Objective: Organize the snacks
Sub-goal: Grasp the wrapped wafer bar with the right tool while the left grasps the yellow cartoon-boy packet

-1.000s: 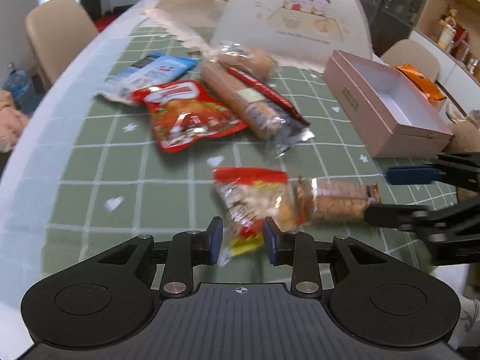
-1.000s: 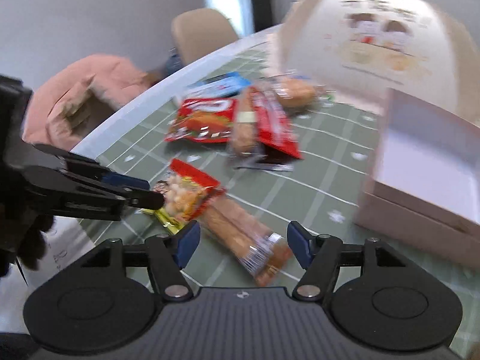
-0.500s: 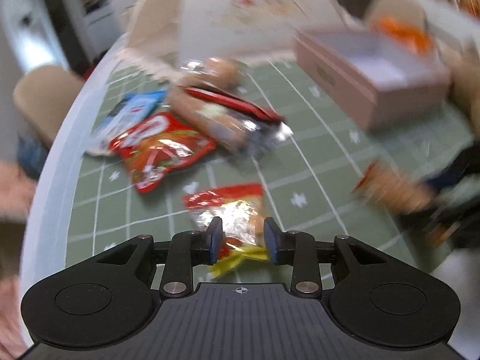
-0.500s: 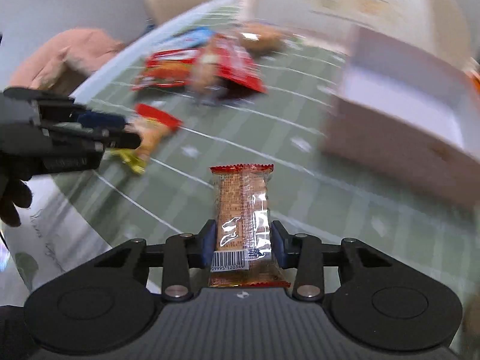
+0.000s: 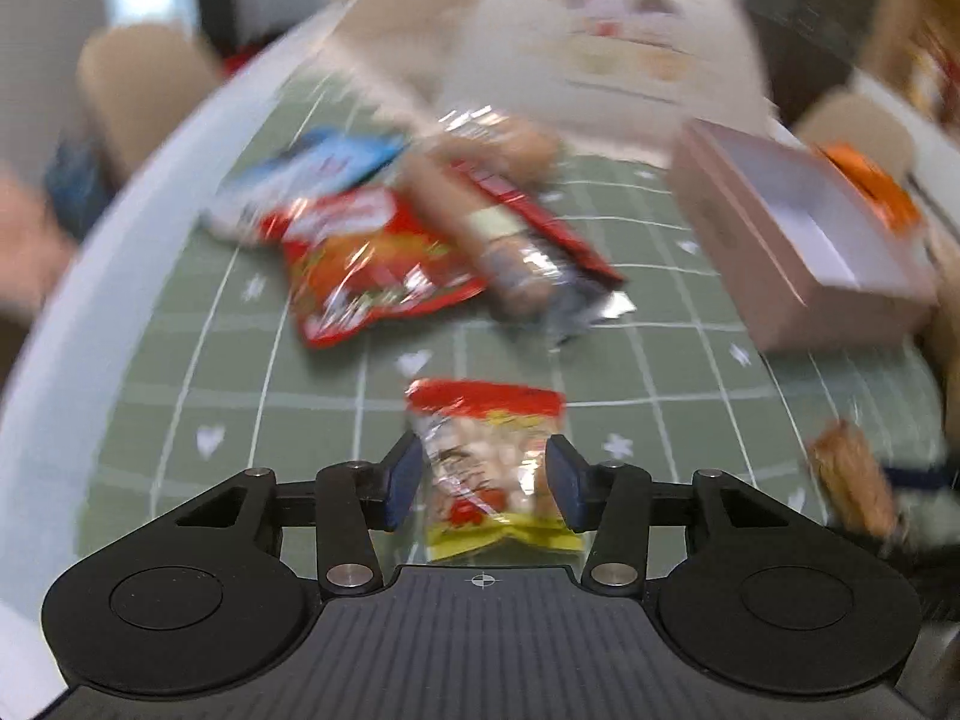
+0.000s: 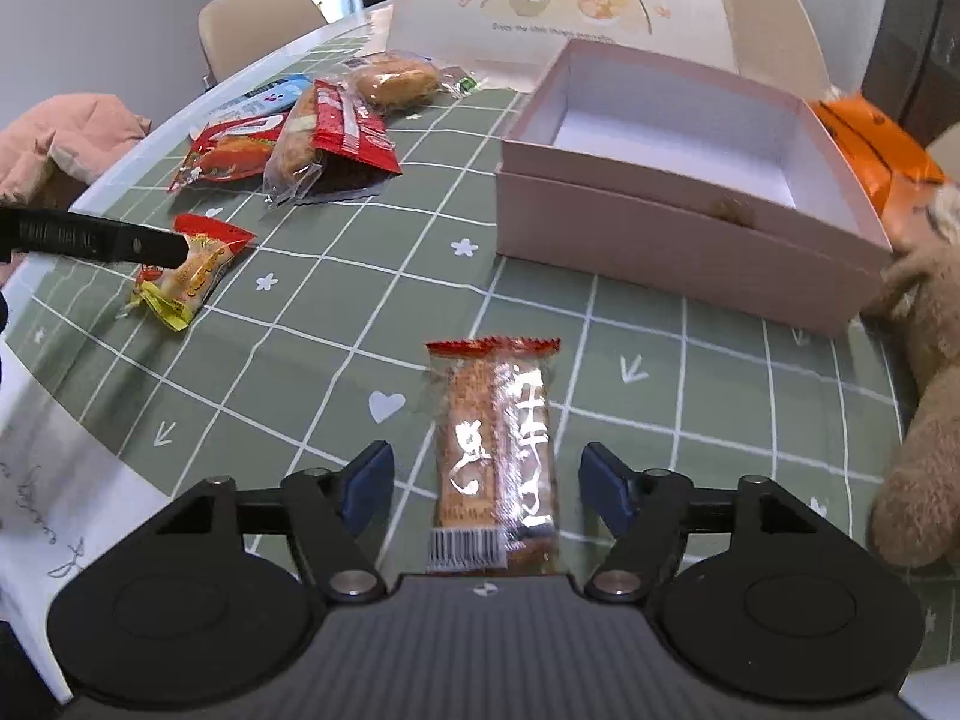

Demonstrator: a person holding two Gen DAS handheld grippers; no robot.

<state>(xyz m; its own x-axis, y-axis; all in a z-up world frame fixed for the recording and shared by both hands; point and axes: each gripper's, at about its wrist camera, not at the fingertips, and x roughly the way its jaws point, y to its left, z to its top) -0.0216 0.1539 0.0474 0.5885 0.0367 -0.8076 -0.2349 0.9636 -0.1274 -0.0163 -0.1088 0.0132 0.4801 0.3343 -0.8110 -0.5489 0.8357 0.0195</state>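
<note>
Pink box [image 6: 690,240] lies beyond both open grippers, left [image 5: 485,483] straddling peanuts [image 5: 489,468], right [image 6: 487,489] straddling bar [image 6: 495,456].

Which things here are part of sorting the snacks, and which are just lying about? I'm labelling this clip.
Part of the job: cracker bar, peanut packet, snack pile, open pink box, right gripper, left gripper.

Lying about: plush toy, orange bag, illustrated cover, pink cloth, chair.
</note>
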